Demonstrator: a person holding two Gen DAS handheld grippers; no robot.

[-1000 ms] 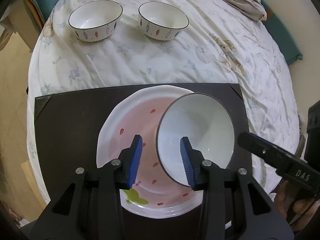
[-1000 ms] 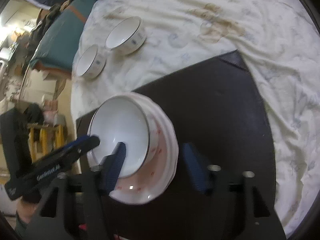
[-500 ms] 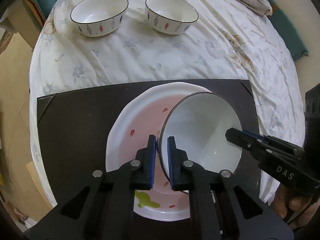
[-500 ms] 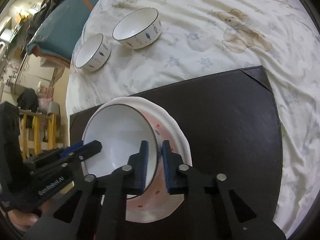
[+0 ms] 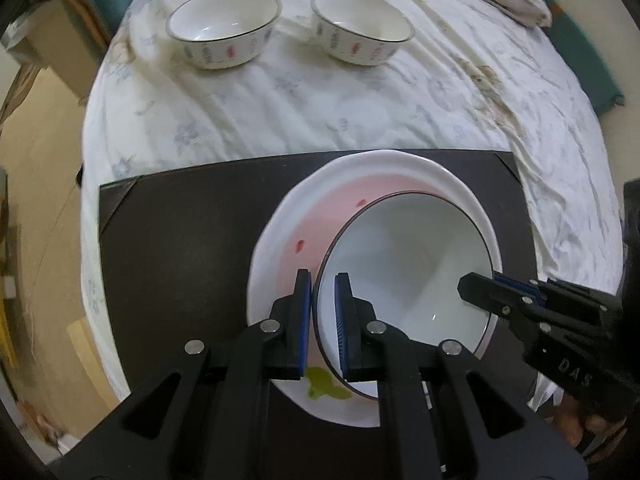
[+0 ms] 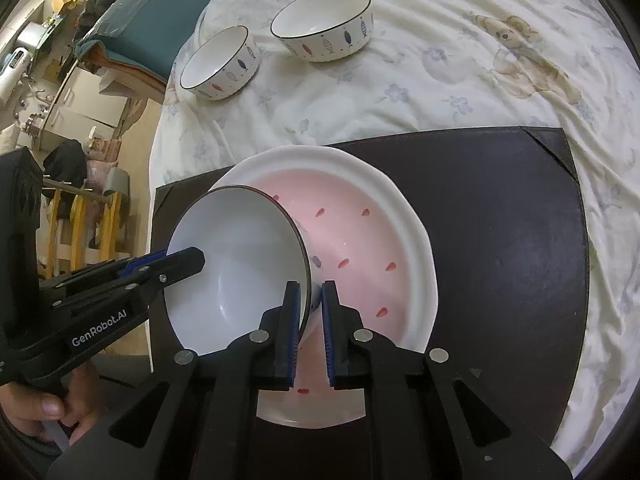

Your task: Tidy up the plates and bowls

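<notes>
Since a second ago both my grippers have closed on the bowl (image 5: 404, 264). My left gripper (image 5: 323, 320) and right gripper (image 6: 310, 320) each pinch its rim, holding it tilted over the pink plate (image 6: 360, 240) at lower centre, on the dark mat (image 6: 500, 240).

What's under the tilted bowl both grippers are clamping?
The tilted bowl sits over the pink plate on the black mat. The plate's surface beneath the bowl is hidden.
</notes>
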